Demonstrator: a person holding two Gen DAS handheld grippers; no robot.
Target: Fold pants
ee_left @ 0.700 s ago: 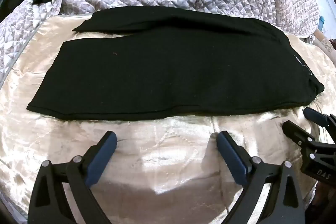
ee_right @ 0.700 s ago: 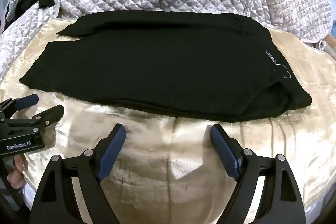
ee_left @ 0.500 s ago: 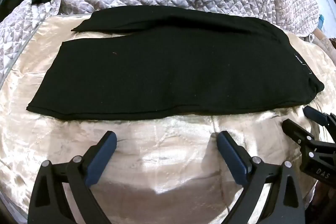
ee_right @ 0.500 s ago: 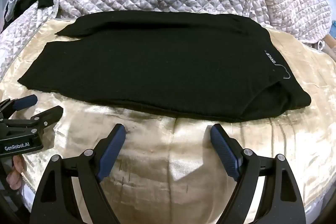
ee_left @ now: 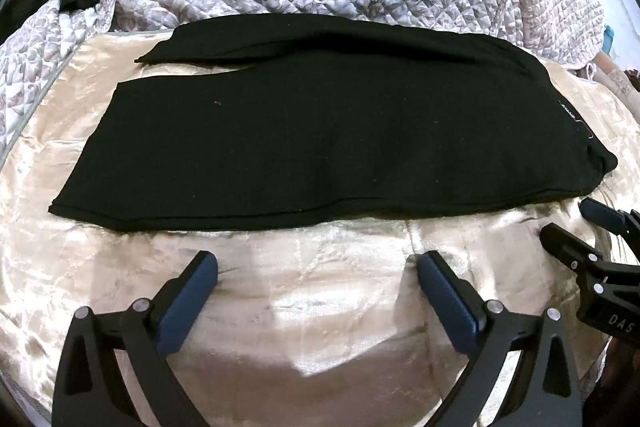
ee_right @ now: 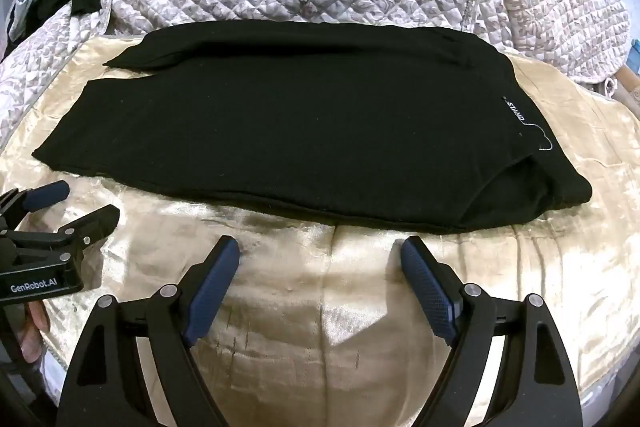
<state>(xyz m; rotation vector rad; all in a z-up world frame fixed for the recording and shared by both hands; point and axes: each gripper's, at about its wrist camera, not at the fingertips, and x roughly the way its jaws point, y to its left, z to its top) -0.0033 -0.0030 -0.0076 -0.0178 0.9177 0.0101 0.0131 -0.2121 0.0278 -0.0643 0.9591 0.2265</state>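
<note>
Black pants (ee_left: 320,147) lie halved lengthwise on the satin sheet (ee_left: 320,307), just ahead of my left claw (ee_left: 316,267) and right claw (ee_right: 320,255). Both are spread wide, holding nothing. I judge the crosswise fold comes next: pinch the cuffs and carry them to the waistband.

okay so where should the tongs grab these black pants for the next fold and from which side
Probably the two ends. The black pants lie flat and lengthwise, legs stacked, on the gold satin sheet. The left tongs could take the hem end at left, the right tongs the waistband end by the white label. Both stand open at the near edge; come in low there, sliding one finger under the layers.
</note>
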